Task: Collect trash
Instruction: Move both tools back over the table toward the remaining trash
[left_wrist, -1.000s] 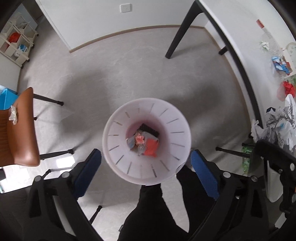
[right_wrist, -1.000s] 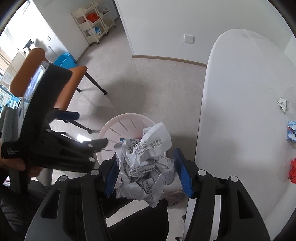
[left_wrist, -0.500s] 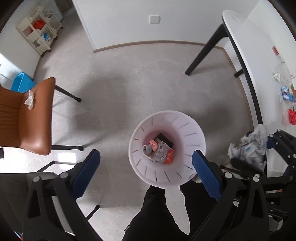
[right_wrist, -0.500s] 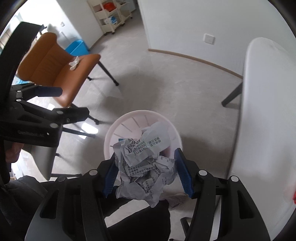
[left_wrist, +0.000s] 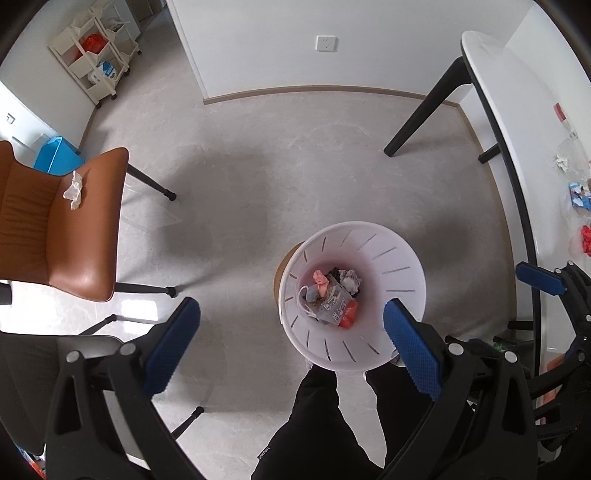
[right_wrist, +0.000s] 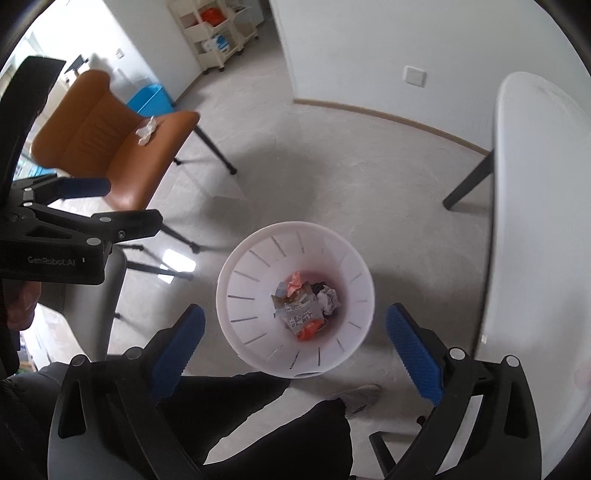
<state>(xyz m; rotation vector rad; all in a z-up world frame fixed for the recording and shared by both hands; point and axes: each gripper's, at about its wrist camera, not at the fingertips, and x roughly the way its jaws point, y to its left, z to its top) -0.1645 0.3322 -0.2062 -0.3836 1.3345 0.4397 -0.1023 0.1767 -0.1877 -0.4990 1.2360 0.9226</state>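
A white slotted trash bin (left_wrist: 399, 254) (right_wrist: 251, 266) stands on the floor below both grippers. Wrappers and a crumpled newspaper ball (left_wrist: 351, 278) (right_wrist: 328, 299) lie at its bottom. My right gripper (right_wrist: 291, 339) is open and empty, right above the bin. My left gripper (left_wrist: 291, 339) is open and empty, above the bin's left side. A crumpled white tissue (left_wrist: 74, 189) (right_wrist: 146, 129) lies on the brown chair seat. More trash (left_wrist: 580, 195) lies on the white table at the right.
A brown chair (left_wrist: 55, 236) (right_wrist: 110, 147) stands to the left. The white table (left_wrist: 517, 110) (right_wrist: 535, 221) with black legs is on the right. A cream shelf cart (left_wrist: 96, 62) and a blue bin (left_wrist: 55, 158) stand far left. The person's legs (left_wrist: 325, 424) are below.
My right gripper opened and the crumpled newspaper ball dropped into the bin. The left gripper shifted left, so the bin sits further right in its view.
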